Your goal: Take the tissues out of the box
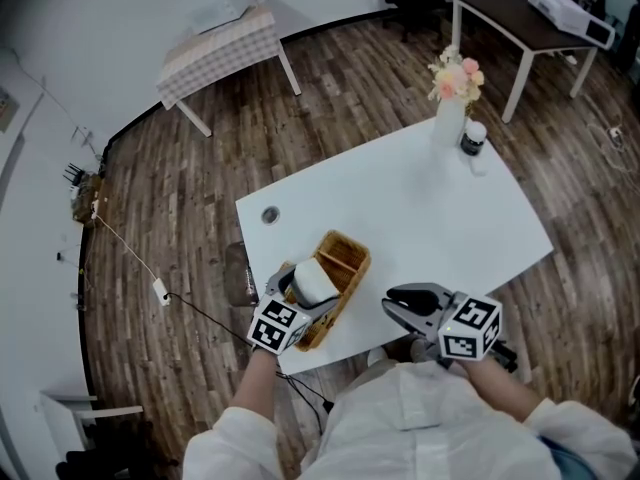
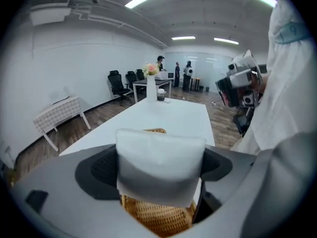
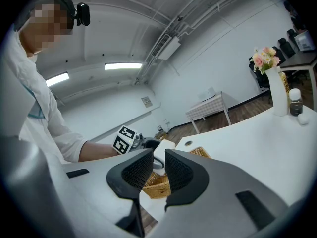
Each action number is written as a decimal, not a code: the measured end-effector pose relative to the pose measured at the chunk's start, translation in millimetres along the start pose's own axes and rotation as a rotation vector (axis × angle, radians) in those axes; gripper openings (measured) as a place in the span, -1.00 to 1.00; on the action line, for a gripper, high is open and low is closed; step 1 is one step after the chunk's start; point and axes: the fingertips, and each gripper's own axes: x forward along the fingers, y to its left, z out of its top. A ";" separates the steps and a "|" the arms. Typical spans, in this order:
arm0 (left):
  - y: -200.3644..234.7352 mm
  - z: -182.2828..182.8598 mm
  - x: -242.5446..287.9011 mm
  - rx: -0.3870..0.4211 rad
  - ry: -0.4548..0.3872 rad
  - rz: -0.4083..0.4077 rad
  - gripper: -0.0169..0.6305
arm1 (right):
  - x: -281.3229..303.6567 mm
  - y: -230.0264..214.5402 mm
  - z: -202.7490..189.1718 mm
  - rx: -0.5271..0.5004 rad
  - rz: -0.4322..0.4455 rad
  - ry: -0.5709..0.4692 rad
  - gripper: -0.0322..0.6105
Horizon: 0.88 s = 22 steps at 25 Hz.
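In the head view, a white table (image 1: pixel 440 203) is standing on a wooden floor, and a wicker box (image 1: pixel 347 258) is lying near its near-left corner. The left gripper (image 1: pixel 306 290) is reaching in from the near side and clamping the white tissues (image 1: pixel 318 276) over the near end of the box. The right gripper (image 1: pixel 398 308) is hovering to the right of the box, over the table's near edge, apart from both. A vase of flowers (image 1: pixel 451 108) and a small bottle (image 1: pixel 472 138) are standing together at the far-right corner. A round grommet (image 1: pixel 269 215) is sitting left of the box. A checked table (image 1: pixel 220 40) is standing far off on the left. In the left gripper view, the jaws are pressing on both sides of the tissues, which are filling the gap between them. The woven box is showing just beneath the tissues, though I cannot tell whether they are touching it. The right gripper is hanging at the right, against the person's white sleeve (image 2: pixel 290 108). In the right gripper view, the jaws are standing a narrow gap apart and holding nothing. Through that gap the box and the tissues are showing farther off, with the left gripper's marker cube (image 3: pixel 124 139) just to their left.
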 end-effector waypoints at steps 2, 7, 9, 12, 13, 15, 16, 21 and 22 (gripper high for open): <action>2.4 9.4 -2.8 -0.100 -0.063 -0.008 0.46 | -0.7 0.1 -0.3 0.000 0.002 -0.001 -0.62; 9.3 21.0 -7.3 -0.244 -0.143 -0.005 0.46 | -2.5 -0.2 1.1 0.000 0.004 -0.003 -0.62; 8.9 23.0 -8.6 -0.292 -0.169 -0.009 0.46 | -3.4 0.3 0.1 0.000 0.005 -0.002 -0.62; 7.2 28.8 -10.1 -0.373 -0.223 -0.027 0.46 | -4.0 0.7 -0.7 0.000 0.008 -0.003 -0.62; 6.4 32.4 -10.9 -0.400 -0.247 -0.036 0.46 | -3.8 0.8 -0.5 -0.001 0.010 -0.004 -0.62; 3.3 41.9 -13.2 -0.447 -0.294 -0.053 0.46 | -3.2 1.7 0.7 -0.002 0.015 -0.006 -0.62; 0.5 47.4 -14.1 -0.463 -0.316 -0.060 0.46 | -3.3 2.1 1.5 -0.003 0.017 -0.006 -0.62; -20.2 71.7 -14.4 -0.500 -0.399 -0.091 0.46 | -4.2 1.9 4.8 -0.007 0.023 -0.013 -0.62; -24.3 75.0 -14.2 -0.503 -0.409 -0.095 0.46 | -4.2 2.2 5.3 -0.008 0.024 -0.015 -0.62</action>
